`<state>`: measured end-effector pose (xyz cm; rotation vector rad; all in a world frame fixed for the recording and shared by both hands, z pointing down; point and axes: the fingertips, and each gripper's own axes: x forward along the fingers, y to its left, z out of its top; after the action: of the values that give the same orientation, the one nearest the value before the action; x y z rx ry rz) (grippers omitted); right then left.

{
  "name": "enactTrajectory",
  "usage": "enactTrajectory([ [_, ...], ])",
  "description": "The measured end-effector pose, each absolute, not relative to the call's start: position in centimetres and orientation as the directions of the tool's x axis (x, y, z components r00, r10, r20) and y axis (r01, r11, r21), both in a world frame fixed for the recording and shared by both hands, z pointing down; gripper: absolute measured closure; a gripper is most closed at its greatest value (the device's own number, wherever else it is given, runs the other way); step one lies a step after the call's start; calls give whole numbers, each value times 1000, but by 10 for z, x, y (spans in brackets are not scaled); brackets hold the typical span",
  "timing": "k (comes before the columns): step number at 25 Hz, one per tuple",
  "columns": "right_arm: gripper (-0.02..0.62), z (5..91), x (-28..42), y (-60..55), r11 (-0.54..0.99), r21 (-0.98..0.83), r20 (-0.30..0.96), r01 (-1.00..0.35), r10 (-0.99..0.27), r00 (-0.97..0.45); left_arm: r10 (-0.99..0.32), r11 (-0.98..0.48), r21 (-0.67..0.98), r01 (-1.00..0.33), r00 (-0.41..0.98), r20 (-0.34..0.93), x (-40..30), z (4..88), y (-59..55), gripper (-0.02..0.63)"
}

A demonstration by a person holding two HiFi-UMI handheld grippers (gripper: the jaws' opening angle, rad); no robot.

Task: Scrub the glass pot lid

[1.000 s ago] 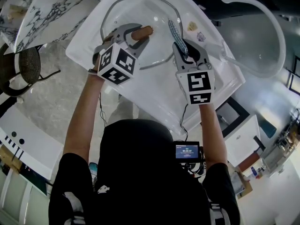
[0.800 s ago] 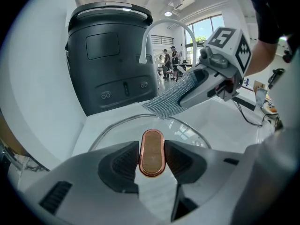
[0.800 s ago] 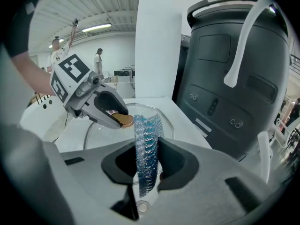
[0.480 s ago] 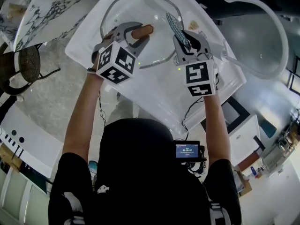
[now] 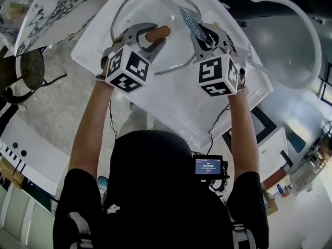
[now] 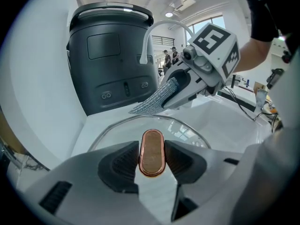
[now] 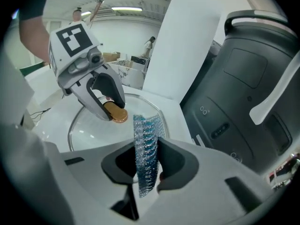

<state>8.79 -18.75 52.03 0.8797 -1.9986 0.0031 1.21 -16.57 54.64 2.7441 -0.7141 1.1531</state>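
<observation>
Clamping knob [image 5: 158, 33], left gripper [image 5: 148, 37] jaws; right gripper [image 5: 209, 34] jaws pinching scrubber [image 5: 189, 18] over lid [image 5: 145, 9] rim

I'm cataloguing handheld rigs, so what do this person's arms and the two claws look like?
Both the left claw and right claw have grey plastic bodies with dark ribbed pads, and each carries a white cube printed with black square markers. Thin black cables trail back from them. The person wears a black short-sleeved top.
</observation>
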Motion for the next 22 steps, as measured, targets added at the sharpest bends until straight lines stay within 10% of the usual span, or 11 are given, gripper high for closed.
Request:
enactTrajectory([
  [22,515,543,67,-206,820,413,782,-397,-543,-306,-387,-888,-99,-449,614,688,12,546,-166,439],
])
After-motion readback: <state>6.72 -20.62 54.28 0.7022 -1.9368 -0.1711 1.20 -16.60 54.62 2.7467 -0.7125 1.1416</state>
